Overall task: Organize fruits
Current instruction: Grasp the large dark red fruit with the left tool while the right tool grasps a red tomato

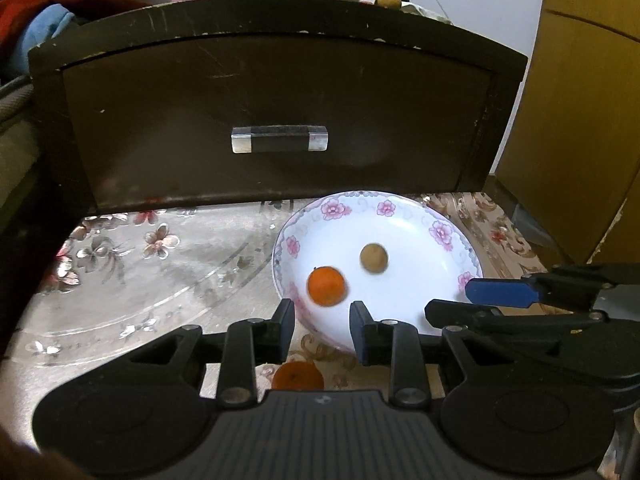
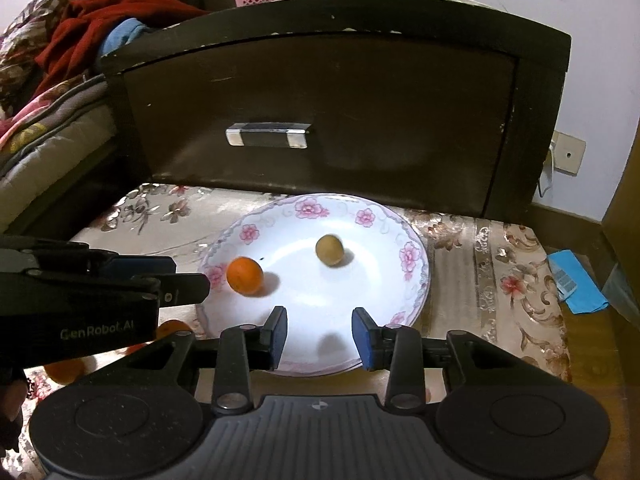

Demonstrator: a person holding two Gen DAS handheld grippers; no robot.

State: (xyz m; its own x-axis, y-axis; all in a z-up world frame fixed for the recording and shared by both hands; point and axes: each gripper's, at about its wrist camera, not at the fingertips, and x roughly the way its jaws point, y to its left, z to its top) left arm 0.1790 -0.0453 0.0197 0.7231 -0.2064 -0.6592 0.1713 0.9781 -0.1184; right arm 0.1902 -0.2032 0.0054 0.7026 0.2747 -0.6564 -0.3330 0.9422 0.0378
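A white plate with a pink flower rim (image 1: 334, 209) (image 2: 409, 257) stands on the floral tablecloth. In it lie a small orange (image 1: 326, 285) (image 2: 245, 275), slightly blurred, and a round brownish-green fruit (image 1: 373, 258) (image 2: 329, 250). My left gripper (image 1: 322, 322) is open at the plate's near left rim, just short of the orange, with nothing between its fingers. My right gripper (image 2: 320, 330) is open over the plate's near edge, also holding nothing. Each gripper shows in the other's view: the right gripper (image 1: 452, 300) and the left gripper (image 2: 192, 276). Another orange (image 1: 298, 376) lies on the cloth under the left gripper.
A dark wooden nightstand with a drawer handle (image 1: 280, 139) (image 2: 267, 135) rises right behind the plate. More oranges (image 2: 64, 368) lie on the cloth at the near left. A bed with blankets (image 2: 52, 120) is at the left, a blue packet (image 2: 572, 284) at the right.
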